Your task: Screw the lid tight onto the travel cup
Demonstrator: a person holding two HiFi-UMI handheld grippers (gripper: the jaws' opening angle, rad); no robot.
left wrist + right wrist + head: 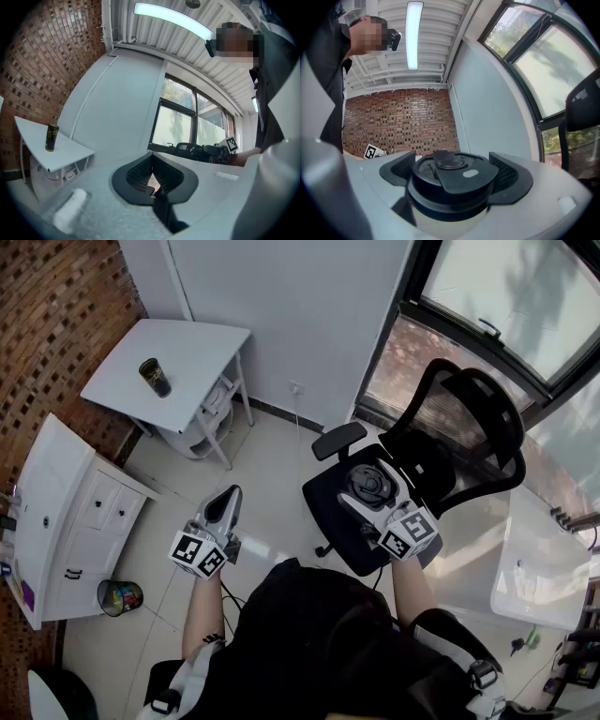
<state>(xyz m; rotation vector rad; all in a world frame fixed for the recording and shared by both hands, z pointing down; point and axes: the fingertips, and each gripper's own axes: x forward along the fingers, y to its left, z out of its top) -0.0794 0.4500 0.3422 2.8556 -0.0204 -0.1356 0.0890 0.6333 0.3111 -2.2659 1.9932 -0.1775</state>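
A dark travel cup (155, 377) stands upright on a small white table (192, 348) at the far left, well away from both grippers; in the left gripper view the cup (51, 137) is at the left on that table (70, 152). My right gripper (370, 482) is held over the office chair, its jaws wide and closed on a round black lid (367, 486). In the right gripper view the lid (450, 176) fills the gap, with a black pad (506, 173) at each side. My left gripper (225, 502) hangs over the floor, shut and empty (152, 180).
A black mesh office chair (459, 427) stands under the right gripper. A white cabinet (66, 512) and a waste bin (120, 596) are at the left, another white table (544, 568) at the right. A brick wall (56, 324) and windows (506, 296) bound the room.
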